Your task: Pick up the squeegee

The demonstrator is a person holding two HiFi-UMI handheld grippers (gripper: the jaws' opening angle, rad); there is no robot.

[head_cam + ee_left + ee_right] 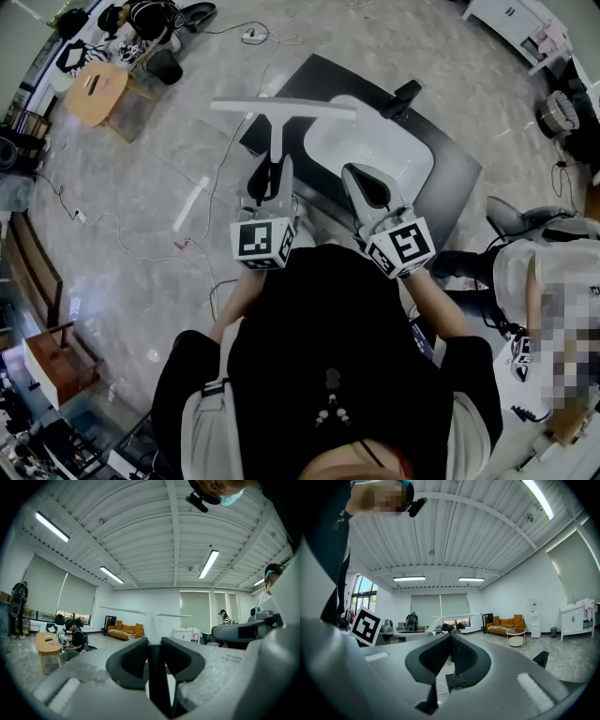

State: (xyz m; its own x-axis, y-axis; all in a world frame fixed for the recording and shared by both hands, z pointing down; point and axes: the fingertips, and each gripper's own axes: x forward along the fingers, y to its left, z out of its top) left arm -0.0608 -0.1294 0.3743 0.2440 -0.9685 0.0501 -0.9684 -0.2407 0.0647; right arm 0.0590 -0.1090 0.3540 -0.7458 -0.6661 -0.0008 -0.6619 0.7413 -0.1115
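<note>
White T-shaped plastic squeegee [281, 107]: I have my left tongs [271, 173] clamped on its handle; my right tongs [364, 185], just beside the squeegee, are pressed together, empty.

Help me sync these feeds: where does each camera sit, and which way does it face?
Head view: on the person's head, steeply down at the floor; torso, arms, left gripper, right gripper show.
Left gripper view: rides that gripper, looks level; jaws clamp the squeegee.
Right gripper view: likewise level; jaws together, empty.
Shared: both gripper views show the orange sofa.
</note>
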